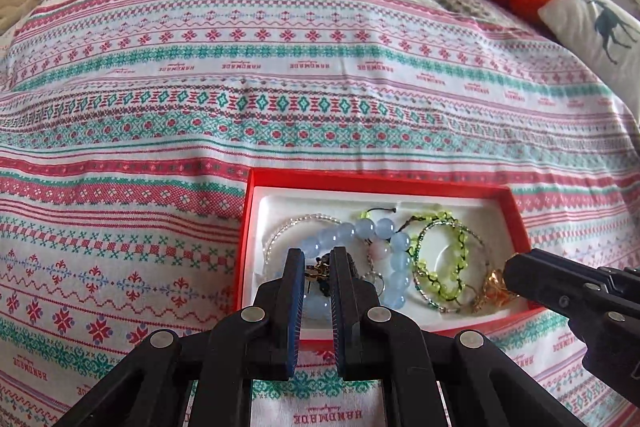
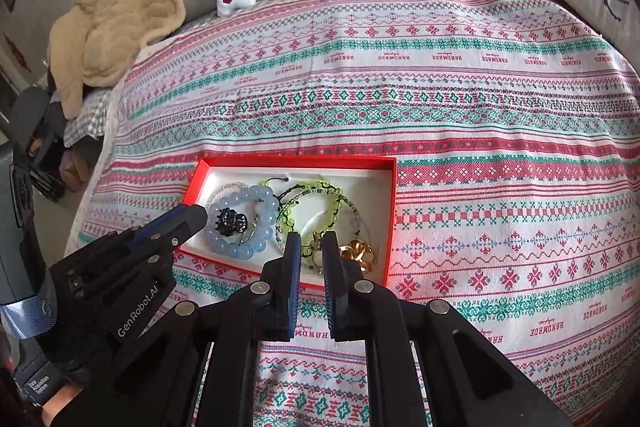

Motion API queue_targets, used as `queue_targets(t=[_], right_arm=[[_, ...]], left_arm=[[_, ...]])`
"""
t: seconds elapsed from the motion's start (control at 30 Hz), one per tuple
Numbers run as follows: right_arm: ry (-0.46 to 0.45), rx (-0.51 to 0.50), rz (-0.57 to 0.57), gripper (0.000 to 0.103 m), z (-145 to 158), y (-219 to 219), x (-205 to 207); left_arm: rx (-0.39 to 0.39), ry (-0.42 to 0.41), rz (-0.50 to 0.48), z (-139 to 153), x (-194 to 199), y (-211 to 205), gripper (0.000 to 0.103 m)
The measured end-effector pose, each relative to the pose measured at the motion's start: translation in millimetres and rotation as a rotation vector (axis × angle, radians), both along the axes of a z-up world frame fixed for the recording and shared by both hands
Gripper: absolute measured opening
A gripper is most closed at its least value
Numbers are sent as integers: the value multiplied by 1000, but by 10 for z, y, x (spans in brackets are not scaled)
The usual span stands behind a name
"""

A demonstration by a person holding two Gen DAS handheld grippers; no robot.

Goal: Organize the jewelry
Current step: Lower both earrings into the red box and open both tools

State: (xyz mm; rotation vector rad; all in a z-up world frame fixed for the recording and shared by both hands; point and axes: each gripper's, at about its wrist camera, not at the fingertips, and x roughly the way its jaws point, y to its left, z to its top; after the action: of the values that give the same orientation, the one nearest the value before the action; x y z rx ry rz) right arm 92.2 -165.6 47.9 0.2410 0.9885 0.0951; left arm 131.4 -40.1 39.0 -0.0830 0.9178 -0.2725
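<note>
The left hand-held gripper is hiding part of the blue bead bracelet and a dark clip.

Counting what's lying on the bed

One red box, four plush toys, and two grippers are showing; bracelets tangled, count unclear.

Left gripper, jaws nearly closed, hovers over the red box on the bed — blue bead bracelet and green bracelet inside.

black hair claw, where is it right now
In the right wrist view the black hair claw lies inside the blue bead bracelet, at the red box's left end.
</note>
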Motion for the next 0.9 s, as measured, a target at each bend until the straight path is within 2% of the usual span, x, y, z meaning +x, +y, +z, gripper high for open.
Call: queue_targets(t=[0.37, 0.5, 0.9], right_arm=[[20, -13, -40, 11, -131, -75, 155], [26, -12, -49, 11, -160, -105, 173], [27, -62, -31, 11, -207, 33, 255]], left_arm=[[-17, 21, 19, -104, 128, -12, 9], [-8, 23, 24, -90, 113, -12, 19], [39, 19, 54, 66, -81, 166, 35]])
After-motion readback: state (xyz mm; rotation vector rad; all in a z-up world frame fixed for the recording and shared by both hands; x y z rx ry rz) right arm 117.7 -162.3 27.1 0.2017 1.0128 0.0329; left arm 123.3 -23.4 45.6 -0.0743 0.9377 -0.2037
